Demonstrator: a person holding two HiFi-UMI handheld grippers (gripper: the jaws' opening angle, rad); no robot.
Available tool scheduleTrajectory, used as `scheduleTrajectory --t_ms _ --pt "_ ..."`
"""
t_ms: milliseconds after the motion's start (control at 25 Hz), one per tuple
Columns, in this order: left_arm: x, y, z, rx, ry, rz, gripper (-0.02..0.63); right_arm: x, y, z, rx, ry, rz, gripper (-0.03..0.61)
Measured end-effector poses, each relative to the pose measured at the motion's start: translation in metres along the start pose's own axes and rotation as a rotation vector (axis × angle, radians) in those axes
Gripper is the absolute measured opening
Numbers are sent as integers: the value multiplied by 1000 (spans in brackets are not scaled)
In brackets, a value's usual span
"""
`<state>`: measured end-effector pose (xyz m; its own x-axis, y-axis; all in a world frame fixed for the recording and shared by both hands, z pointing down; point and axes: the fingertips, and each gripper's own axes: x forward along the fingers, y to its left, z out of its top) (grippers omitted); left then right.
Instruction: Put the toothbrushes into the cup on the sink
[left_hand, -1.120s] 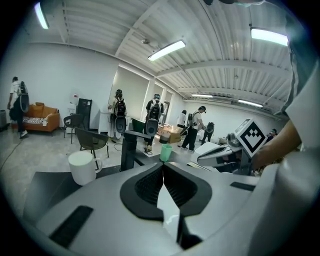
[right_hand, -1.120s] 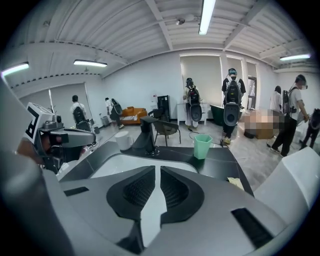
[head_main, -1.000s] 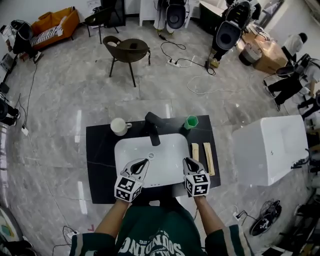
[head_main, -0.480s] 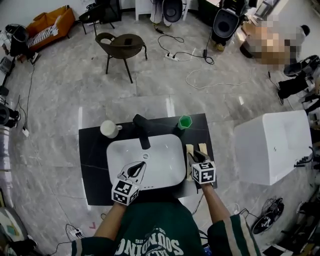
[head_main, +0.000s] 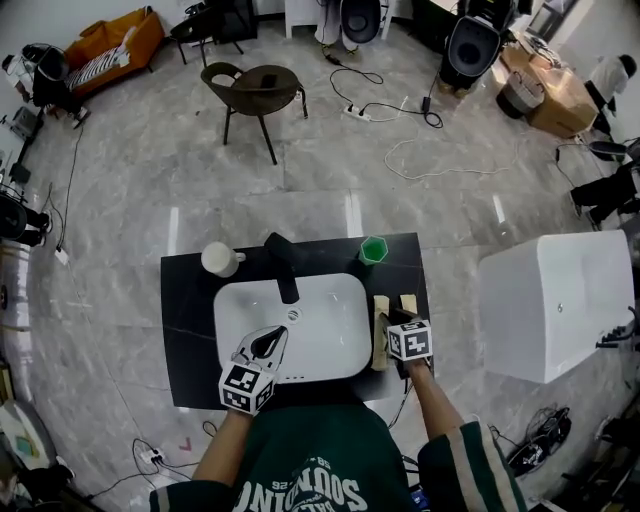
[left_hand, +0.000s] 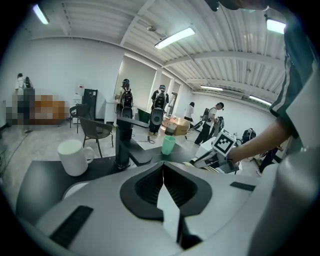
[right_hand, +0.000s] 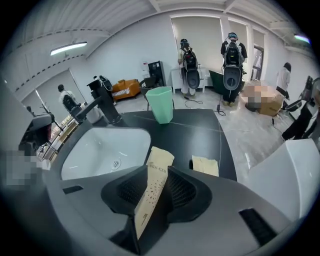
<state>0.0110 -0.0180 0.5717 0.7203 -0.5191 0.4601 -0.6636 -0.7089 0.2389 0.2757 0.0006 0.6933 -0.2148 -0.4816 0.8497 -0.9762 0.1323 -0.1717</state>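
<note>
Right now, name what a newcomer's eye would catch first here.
The white sink in its black counter, in the middle of the marble floor. Then the right tongs, whose jaws have just been opening, straddling a paper-wrapped toothbrush beside the sink, with the green cup behind.

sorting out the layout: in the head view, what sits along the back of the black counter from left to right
white mug → black faucet → green cup

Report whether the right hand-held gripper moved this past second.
Yes. The right hand-held gripper shifted rightward off the rim of the white ceramic basin onto a paper-wrapped toothbrush; its jaws have just been opening around it.
</note>
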Motion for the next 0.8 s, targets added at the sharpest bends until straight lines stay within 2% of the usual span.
scheduleTrajectory --t_ms 320,440,600,800 --pt "-3 -7 -14 -70 9 44 11 20 -6 -7 18 61 49 166" --pt "-7 -7 -20 -92 12 65 11 27 0 -7 -4 90 73 166" --pt "-13 -10 -27 -116 13 89 11 28 -2 -11 -23 165 85 164" --pt "-18 -8 -30 -137 5 116 11 33 7 -9 -74 256 141 147"
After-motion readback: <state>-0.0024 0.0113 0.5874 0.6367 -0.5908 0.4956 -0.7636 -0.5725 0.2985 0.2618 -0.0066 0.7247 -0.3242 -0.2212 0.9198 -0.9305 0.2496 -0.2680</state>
